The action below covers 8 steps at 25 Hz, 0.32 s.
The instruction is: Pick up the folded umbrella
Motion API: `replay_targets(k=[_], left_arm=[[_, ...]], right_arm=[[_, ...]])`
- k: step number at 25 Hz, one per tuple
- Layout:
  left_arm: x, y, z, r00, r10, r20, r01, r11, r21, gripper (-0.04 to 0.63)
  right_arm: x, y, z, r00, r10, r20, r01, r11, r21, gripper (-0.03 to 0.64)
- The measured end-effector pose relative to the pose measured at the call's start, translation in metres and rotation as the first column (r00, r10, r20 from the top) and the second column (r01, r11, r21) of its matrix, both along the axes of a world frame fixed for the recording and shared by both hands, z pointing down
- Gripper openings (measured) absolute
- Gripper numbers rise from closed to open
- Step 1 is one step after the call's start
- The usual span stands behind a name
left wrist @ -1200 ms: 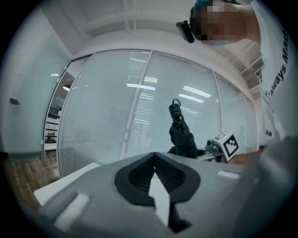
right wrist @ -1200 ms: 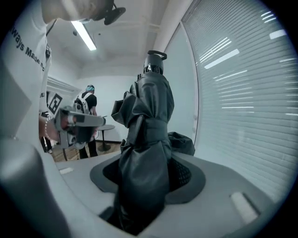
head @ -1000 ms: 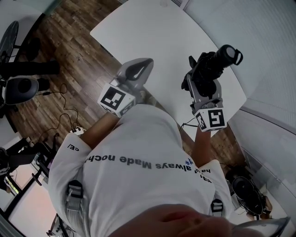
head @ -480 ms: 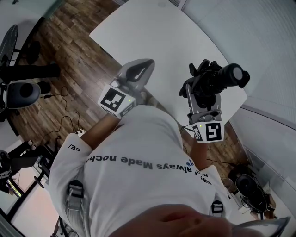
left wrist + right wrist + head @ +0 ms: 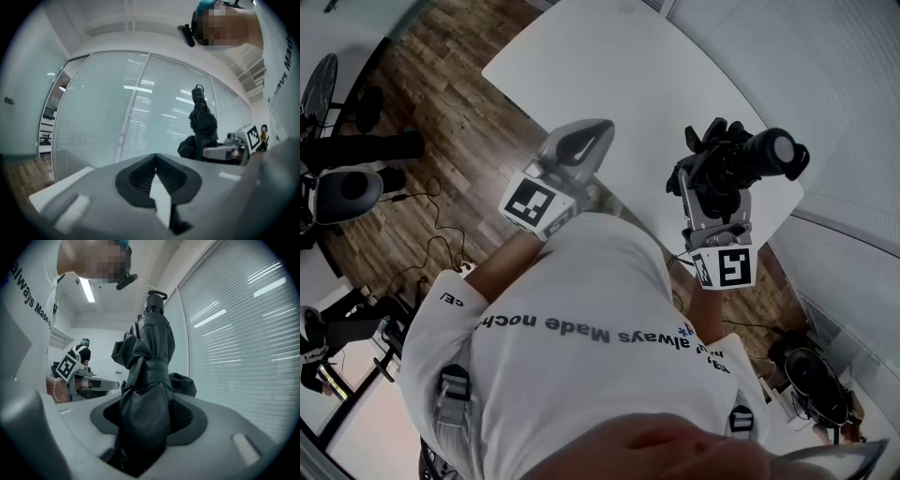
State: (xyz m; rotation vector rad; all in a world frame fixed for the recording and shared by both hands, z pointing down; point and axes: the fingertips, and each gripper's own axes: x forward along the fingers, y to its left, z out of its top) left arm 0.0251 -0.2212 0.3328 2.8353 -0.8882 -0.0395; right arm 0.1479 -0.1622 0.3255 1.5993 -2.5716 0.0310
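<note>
The folded umbrella [image 5: 741, 161] is black, strapped round its middle, with a round handle end. My right gripper [image 5: 712, 183] is shut on it and holds it clear above the white table [image 5: 609, 66]. In the right gripper view the umbrella [image 5: 147, 362] stands upright between the jaws of the right gripper [image 5: 145, 420], its fabric bulging past the pads. My left gripper [image 5: 581, 142] hovers over the table's near edge, shut with nothing in it. In the left gripper view its tips meet on the left gripper [image 5: 155, 159], and the umbrella [image 5: 202, 124] shows off to the right.
Wooden floor [image 5: 441, 112] with cables and dark office chairs [image 5: 342, 183] lies left of the table. A glass wall with blinds [image 5: 117, 112] runs behind the table. Another person [image 5: 84, 350] stands far off in the room.
My right gripper has lifted the umbrella a little and swung its handle end to the right. The left gripper has stayed where it was.
</note>
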Motion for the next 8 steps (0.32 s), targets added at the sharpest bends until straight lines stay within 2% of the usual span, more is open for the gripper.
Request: replay_targets(k=[8], left_arm=[[-0.0033,-0.0015,0.0003,1.0,-0.006,-0.002,0.006,1.0,-0.002,0.003]], right_arm=[[-0.0015,-0.001,-0.0007,1.0,0.001,0.005,-0.001,1.0,0.005,0.225]])
